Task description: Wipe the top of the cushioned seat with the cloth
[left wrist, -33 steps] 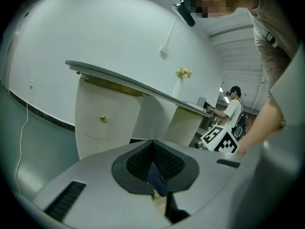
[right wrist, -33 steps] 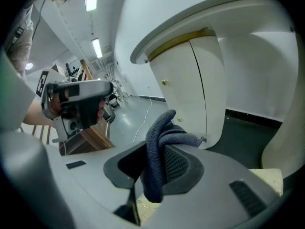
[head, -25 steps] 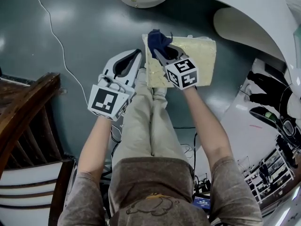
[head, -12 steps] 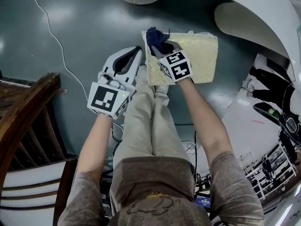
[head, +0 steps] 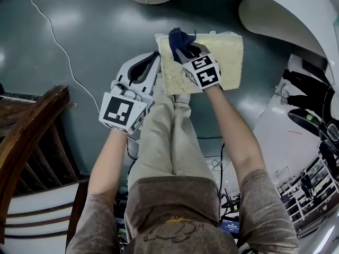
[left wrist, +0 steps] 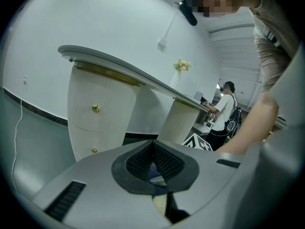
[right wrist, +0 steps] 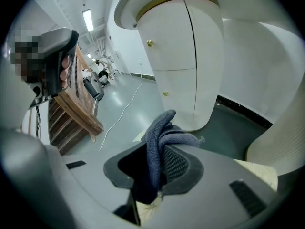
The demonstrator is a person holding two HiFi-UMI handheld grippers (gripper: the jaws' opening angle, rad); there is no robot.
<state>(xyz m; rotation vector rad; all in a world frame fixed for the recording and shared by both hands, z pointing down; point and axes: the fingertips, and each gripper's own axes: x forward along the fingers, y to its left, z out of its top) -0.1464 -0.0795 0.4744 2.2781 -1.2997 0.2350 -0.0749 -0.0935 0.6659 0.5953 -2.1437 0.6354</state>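
The cream cushioned seat lies on the floor ahead of the person's feet. My right gripper is over its left part, shut on a dark blue cloth that bunches out past the jaws toward the seat's far left corner. In the right gripper view the cloth fills the shut jaws of that gripper, with a strip of seat at lower right. My left gripper hovers over the floor left of the seat, jaws shut and holding nothing; in its own view the left gripper points at the white counter.
A white curved counter with cabinet doors stands just beyond the seat. A wooden chair is at the left, with a thin white cable across the grey floor. The person's legs run below the seat.
My right gripper swept the cloth toward the seat's far left corner, then came back slightly to the right. The left gripper has barely moved.
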